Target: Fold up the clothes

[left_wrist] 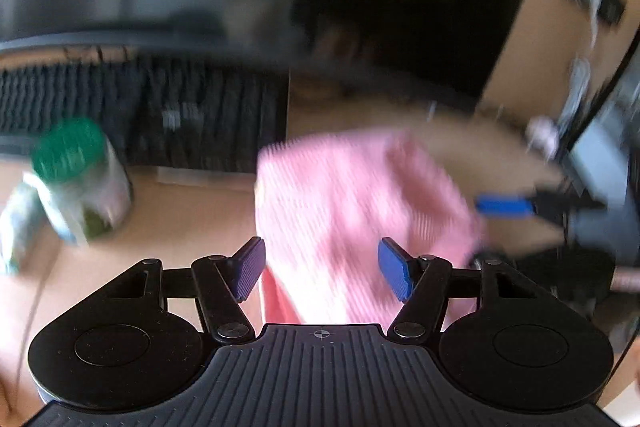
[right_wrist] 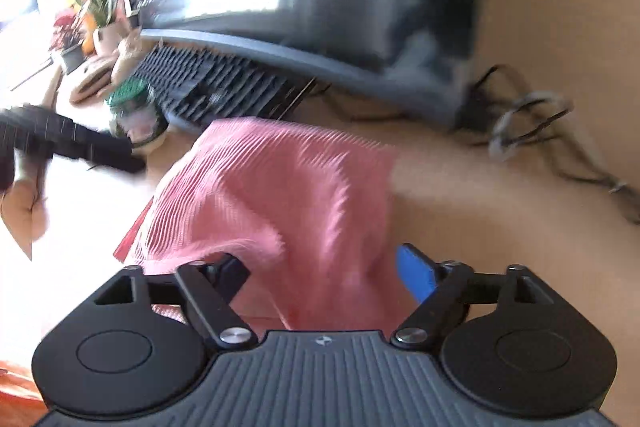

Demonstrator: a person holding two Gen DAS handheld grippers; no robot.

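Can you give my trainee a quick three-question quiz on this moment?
1. True or false: the left gripper is shut on the pink cloth.
2. Which thing stands nearest the keyboard? A) green-lidded jar B) cable bundle C) flower pots
3. Fill in: in the right wrist view, the right gripper has its fingers spread ____, with cloth lying between them.

Key: 1 false, both fingers stand apart; 2 A, the jar sits at the keyboard's end; 3 open.
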